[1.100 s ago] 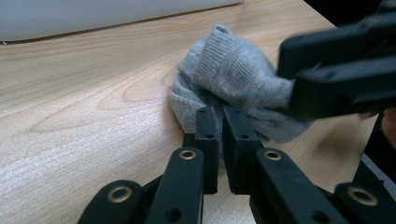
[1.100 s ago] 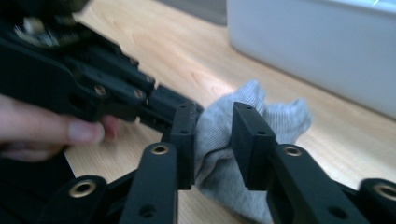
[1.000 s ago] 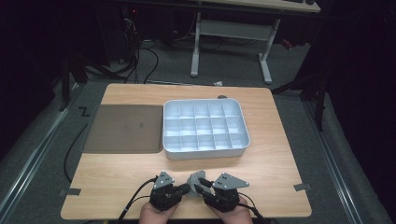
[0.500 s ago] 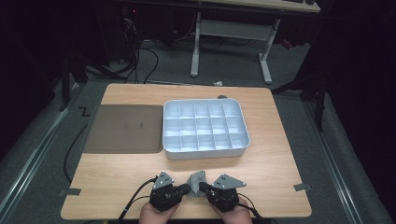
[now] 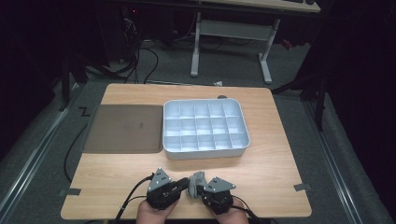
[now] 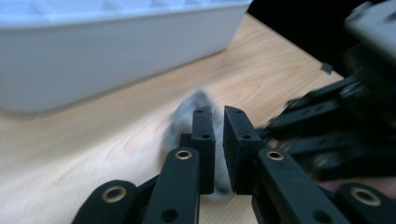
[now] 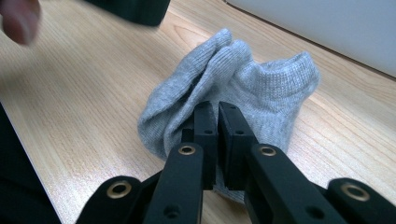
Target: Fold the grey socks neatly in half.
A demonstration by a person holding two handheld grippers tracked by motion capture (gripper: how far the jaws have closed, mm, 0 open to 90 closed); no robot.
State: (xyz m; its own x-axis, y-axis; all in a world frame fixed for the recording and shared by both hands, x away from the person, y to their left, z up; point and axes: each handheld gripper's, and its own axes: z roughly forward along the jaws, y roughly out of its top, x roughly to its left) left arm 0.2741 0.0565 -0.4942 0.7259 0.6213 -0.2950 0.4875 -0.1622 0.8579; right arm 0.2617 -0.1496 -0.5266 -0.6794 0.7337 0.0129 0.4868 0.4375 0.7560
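Note:
A small grey sock [image 5: 197, 178] lies bunched on the wooden table near its front edge, between my two grippers. The left gripper [image 5: 187, 187] comes at it from the left and the right gripper [image 5: 199, 189] from the right. In the right gripper view the jaws [image 7: 217, 109] are pinched on the sock's [image 7: 261, 88] near fold. Through the left gripper view the jaws [image 6: 218, 114] stand almost together, the blurred sock [image 6: 196, 105] right behind and under them. The other gripper [image 6: 327, 126] is close on the right there.
A white tray [image 5: 205, 153] with several empty compartments sits mid-table, just beyond the sock; its wall [image 6: 116, 51] is near. A dark mat [image 5: 123, 128] lies to its left. Bare wood spreads on both sides of the hands. A fingertip [image 7: 18, 18] shows at top left.

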